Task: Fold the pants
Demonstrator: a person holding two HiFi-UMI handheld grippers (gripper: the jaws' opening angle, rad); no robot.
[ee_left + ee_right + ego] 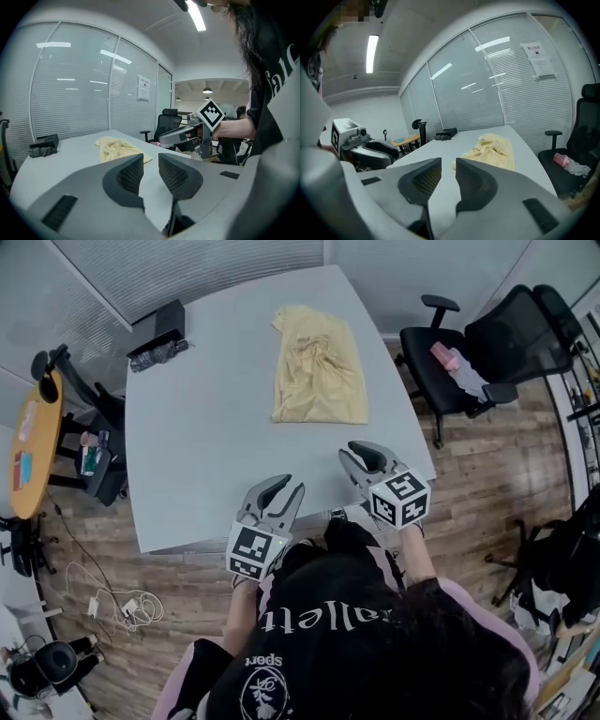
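A pair of pale yellow fabric pants (319,367) is seen lying crumpled in a rough rectangle on the far right part of a light grey table (206,437). Its long axis runs away from the person, and its near edge is turned toward the two grippers. The left gripper (286,486) and the right gripper (361,450) are held at the table's near edge, well apart from the cloth. Each is released, its jaws parted by a narrow gap with nothing caught between them. The garment lies ahead of both, almost straight ahead of the right gripper, which is judged the nearer. From the left gripper, a reach forward and across to the right would be needed. No hold on the pants has yet been taken.
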